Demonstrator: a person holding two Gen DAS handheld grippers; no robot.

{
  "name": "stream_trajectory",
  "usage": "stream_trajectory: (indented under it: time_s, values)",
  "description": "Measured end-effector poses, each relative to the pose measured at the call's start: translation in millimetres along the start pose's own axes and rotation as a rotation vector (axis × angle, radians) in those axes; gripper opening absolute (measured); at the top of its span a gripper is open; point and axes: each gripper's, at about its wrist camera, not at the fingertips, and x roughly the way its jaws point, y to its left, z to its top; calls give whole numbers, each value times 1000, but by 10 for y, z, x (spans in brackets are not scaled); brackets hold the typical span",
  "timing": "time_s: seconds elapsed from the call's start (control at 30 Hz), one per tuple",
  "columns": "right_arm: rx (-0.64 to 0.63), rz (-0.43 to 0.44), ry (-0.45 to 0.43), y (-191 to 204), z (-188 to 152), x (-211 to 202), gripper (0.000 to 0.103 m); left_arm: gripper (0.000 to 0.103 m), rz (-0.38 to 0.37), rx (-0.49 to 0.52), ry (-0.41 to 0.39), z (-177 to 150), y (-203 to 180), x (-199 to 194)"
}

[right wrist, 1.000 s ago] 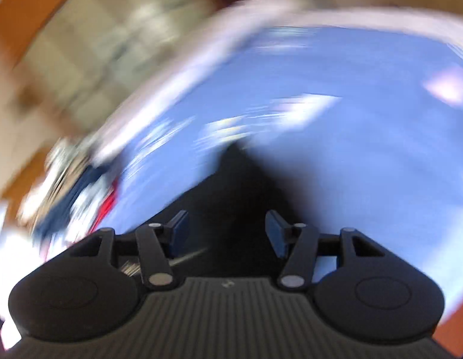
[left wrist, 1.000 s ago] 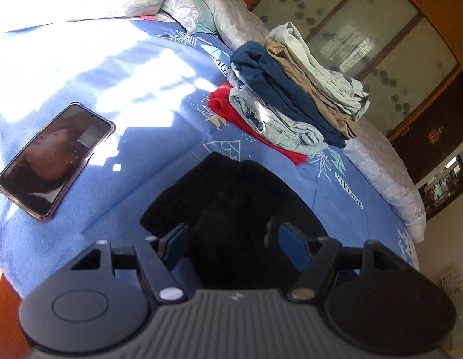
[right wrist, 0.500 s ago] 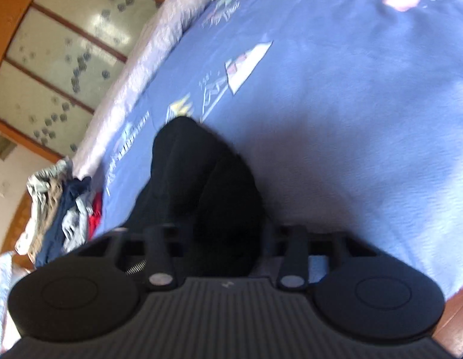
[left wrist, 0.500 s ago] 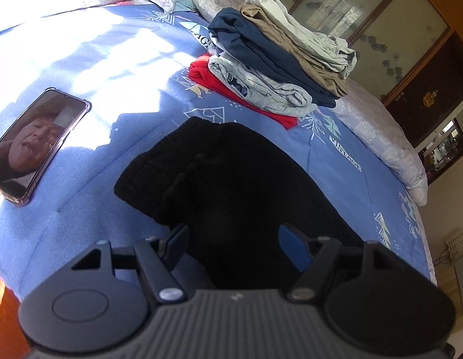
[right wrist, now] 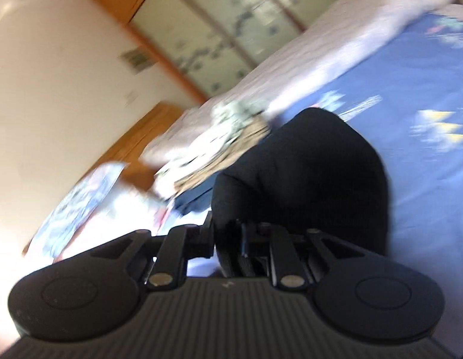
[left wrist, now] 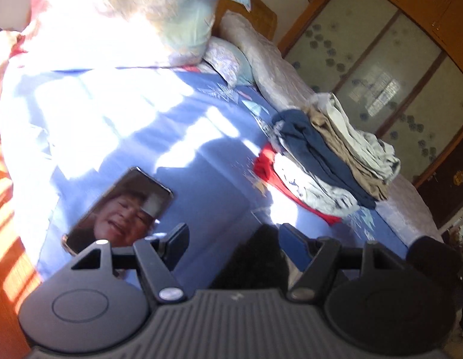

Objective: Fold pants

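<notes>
Sunlit blue bed (left wrist: 183, 137) under both views, folded clothes stack (left wrist: 327, 161) and a phone (left wrist: 120, 209) on it. My right claw (right wrist: 231, 239) is clenched on the black pants (right wrist: 306, 173), now lifted higher than half a second ago. My left claw (left wrist: 232, 239) stays spread wide, pants edge (left wrist: 255, 257) beside one finger.

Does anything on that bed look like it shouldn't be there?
Yes: a phone with its screen lit lies on the blue bedspread, close beside the left tool and the black pants, where folding could sweep over it.
</notes>
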Motion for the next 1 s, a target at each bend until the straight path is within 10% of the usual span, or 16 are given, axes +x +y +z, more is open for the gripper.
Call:
stream_trajectory:
  time_s: [0.27,0.47,0.63,0.8,0.9,1.0]
  values:
    - [-117,-10,469,411,-1064,1911,35,68,28,-78,-3,169,229,63]
    - [185,148,366,-279,-825,1057,45,68,-34,-43,52,77,105,186]
    - [62,-53,199,-846,-573,10,51,70,-122,51,94,-156,-213,233]
    - [180,-144,216,-1370,-812,-211,61,79,-80,140,88,-380,-531,382]
    - [273,-149,224,-1553,-981,-133,64,69,9,176,93,-447,-546,570]
    - [372,-125,259,-1587,-1138,-4,65,27,123,194,210,-560,-386,872]
